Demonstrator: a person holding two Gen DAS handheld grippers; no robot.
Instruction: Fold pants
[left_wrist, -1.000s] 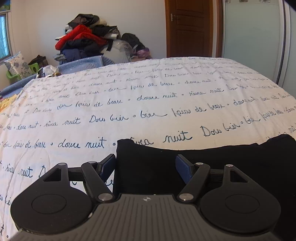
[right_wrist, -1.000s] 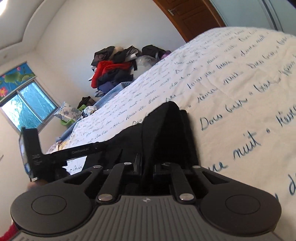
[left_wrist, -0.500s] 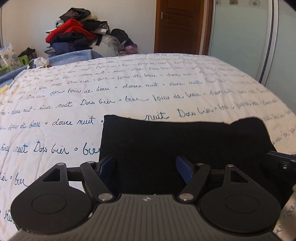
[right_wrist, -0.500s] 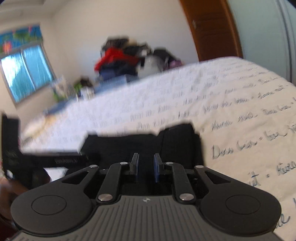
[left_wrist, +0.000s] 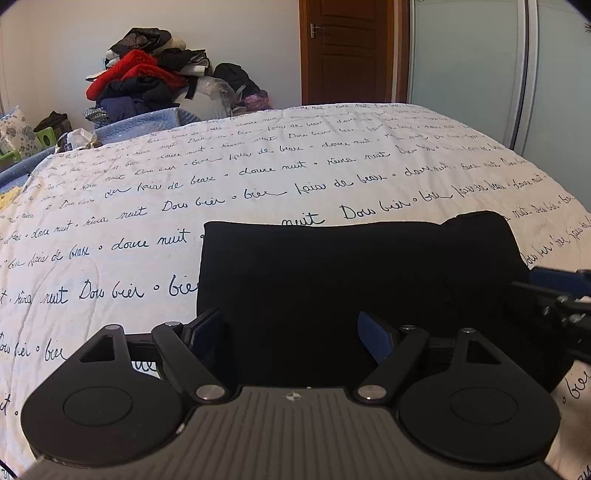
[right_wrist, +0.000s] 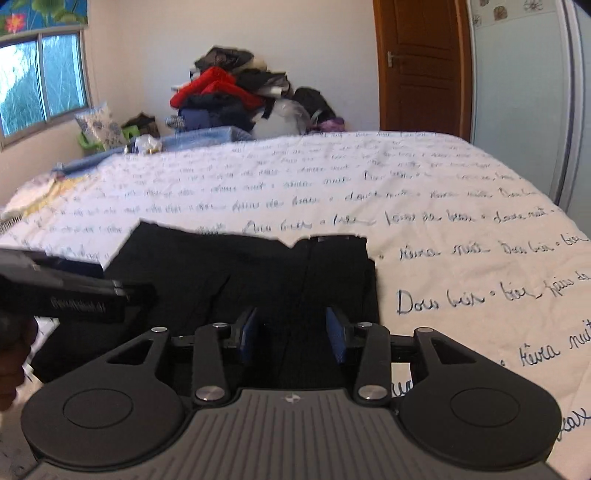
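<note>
The black pants (left_wrist: 351, 280) lie folded into a flat rectangle on the bed's white lettered cover (left_wrist: 258, 177). My left gripper (left_wrist: 290, 332) hovers over their near left part. Its jaws are wide and still opening, and they press on nothing. In the right wrist view the pants (right_wrist: 240, 273) lie in front of and beneath my right gripper (right_wrist: 293, 332). Its jaws are opening too and stand apart, with no cloth pinched between the blue pads. Each gripper shows at the edge of the other's view: the right gripper (left_wrist: 554, 291) and the left gripper (right_wrist: 74, 291).
A heap of clothes (left_wrist: 147, 81) rises beyond the far side of the bed, with a blue blanket (left_wrist: 147, 123) in front of it. A wooden door (left_wrist: 347, 51) and a frosted sliding door (left_wrist: 465, 66) stand behind. A window (right_wrist: 40, 81) is at the left.
The right gripper has let go of the fold it pinched, rolled level and spread its jaws. The left gripper has drawn back, and the pants now lie flat.
</note>
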